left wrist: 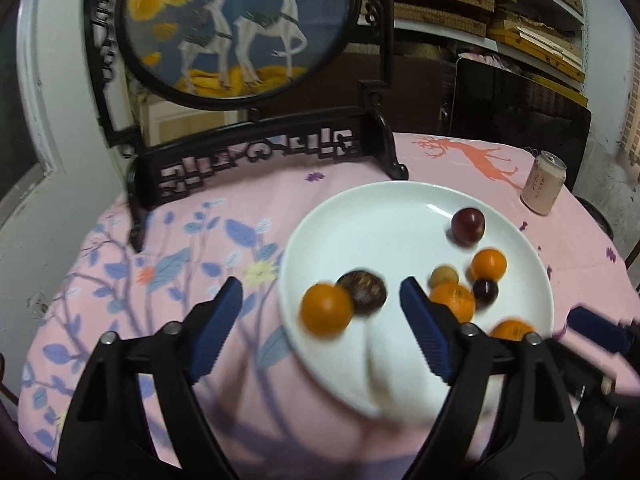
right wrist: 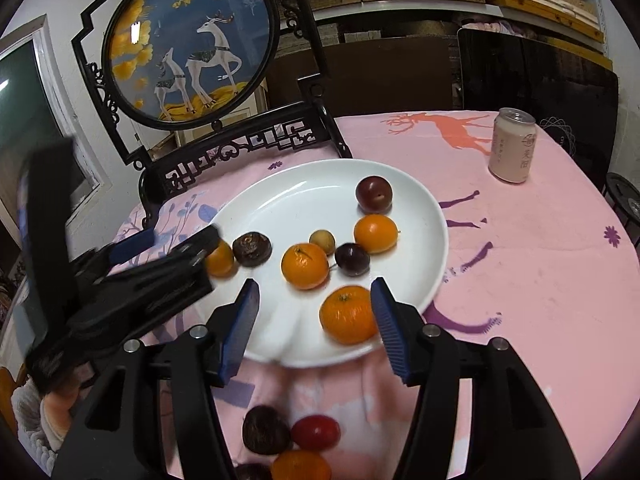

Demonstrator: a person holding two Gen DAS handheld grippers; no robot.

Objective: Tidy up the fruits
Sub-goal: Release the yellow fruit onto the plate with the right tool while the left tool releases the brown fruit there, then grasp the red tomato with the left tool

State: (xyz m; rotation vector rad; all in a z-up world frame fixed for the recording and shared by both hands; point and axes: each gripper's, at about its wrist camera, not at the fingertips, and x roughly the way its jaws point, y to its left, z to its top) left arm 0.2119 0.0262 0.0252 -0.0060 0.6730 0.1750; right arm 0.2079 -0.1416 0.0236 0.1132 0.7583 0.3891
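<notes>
A white plate (left wrist: 372, 228) (right wrist: 316, 188) on the pink cloth holds several oranges, dark plums and a small tan fruit. My left gripper (left wrist: 320, 320) (right wrist: 176, 240) is open over the plate's left rim. An orange (left wrist: 326, 310) (right wrist: 221, 259) lies loose between its fingers, beside a dark brown fruit (left wrist: 362, 292) (right wrist: 252, 249). My right gripper (right wrist: 316, 320) is open at the plate's near edge. Another orange (right wrist: 348, 314) rests on the plate between its fingers, close to the right pad (right wrist: 386, 320), with a wide gap to the left one.
Three loose fruits lie on the cloth under my right gripper: a dark one (right wrist: 266, 430), a red one (right wrist: 316, 432) and an orange one (right wrist: 300, 466). A pink can (left wrist: 544, 188) (right wrist: 512, 146) stands at the back right. A carved black deer screen (left wrist: 240, 28) (right wrist: 188, 44) stands behind the plate.
</notes>
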